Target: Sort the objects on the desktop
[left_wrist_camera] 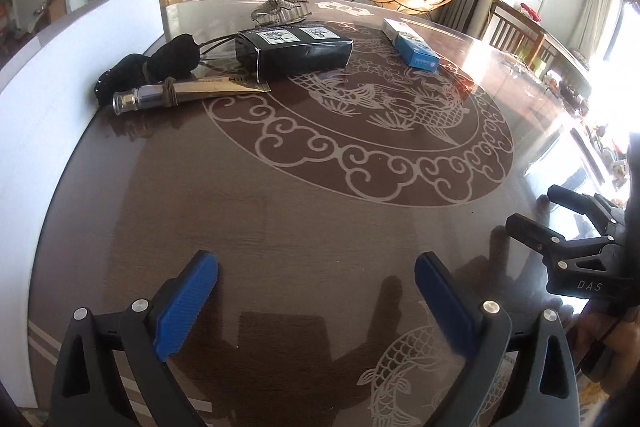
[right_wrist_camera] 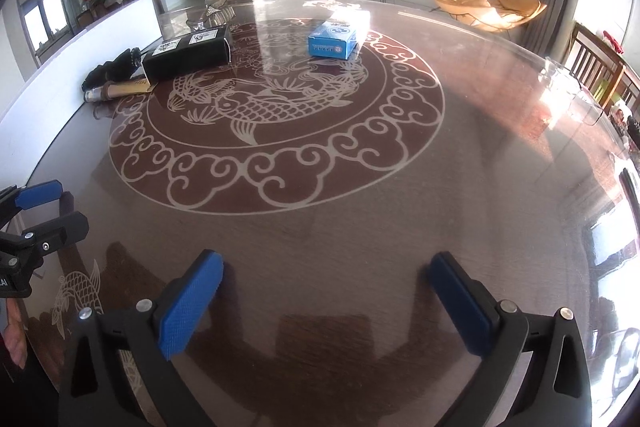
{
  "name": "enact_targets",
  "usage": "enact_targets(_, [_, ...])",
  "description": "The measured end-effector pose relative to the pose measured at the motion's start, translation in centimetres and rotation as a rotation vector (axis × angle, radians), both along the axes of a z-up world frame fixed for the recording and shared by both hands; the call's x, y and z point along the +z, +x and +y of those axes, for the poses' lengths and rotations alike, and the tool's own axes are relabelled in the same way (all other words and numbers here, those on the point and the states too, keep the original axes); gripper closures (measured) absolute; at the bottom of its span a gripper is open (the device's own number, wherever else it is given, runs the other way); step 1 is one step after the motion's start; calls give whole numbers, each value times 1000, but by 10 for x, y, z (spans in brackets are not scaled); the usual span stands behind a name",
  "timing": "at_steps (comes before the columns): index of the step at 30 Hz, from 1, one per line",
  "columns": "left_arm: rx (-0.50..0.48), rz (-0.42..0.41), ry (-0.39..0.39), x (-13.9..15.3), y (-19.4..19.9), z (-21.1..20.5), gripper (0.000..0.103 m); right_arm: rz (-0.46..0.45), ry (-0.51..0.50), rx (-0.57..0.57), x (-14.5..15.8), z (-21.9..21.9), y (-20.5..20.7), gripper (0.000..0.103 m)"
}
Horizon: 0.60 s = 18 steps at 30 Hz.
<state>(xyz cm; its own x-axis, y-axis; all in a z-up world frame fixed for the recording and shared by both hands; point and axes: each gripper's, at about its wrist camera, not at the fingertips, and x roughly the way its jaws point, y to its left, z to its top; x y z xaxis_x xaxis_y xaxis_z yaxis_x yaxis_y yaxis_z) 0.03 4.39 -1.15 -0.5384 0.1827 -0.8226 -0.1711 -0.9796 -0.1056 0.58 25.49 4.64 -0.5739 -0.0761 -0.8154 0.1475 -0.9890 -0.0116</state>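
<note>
**Both claws wide, nothing picked yet**

A sunlit living room lies behind a dark glossy counter point(left_wrist_camera: 304, 227) inlaid with a pale fish medallion; a white board point(left_wrist_camera: 80, 67) stands along its left edge. The left claw point(left_wrist_camera: 316, 307) and right claw point(right_wrist_camera: 326, 307) both hover low over bare surface, jaws spread wide and holding nothing. The things to sort sit well away at the far side: a black box point(left_wrist_camera: 294, 53), a blue box point(right_wrist_camera: 333, 39), a metal-capped tube point(left_wrist_camera: 160, 97) lying against a black bundle point(left_wrist_camera: 160, 65). My judgement: reach for one item per claw; straddle the narrower faces; close only once centred, since the glossy top may let boxes slide.
</note>
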Motion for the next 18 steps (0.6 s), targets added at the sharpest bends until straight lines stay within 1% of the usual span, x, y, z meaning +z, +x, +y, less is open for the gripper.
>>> enact_targets(3, [-8, 2, -38, -2, 1, 5, 1, 0, 0, 0, 0, 0, 0, 0])
enact_targets(7, [-25, 1, -112, -6, 3, 15, 0, -1, 0, 1, 0, 0, 0, 0])
enact_targets(18, [-18, 11, -108, -7, 4, 13, 0, 0, 0, 0, 0, 0, 0, 0])
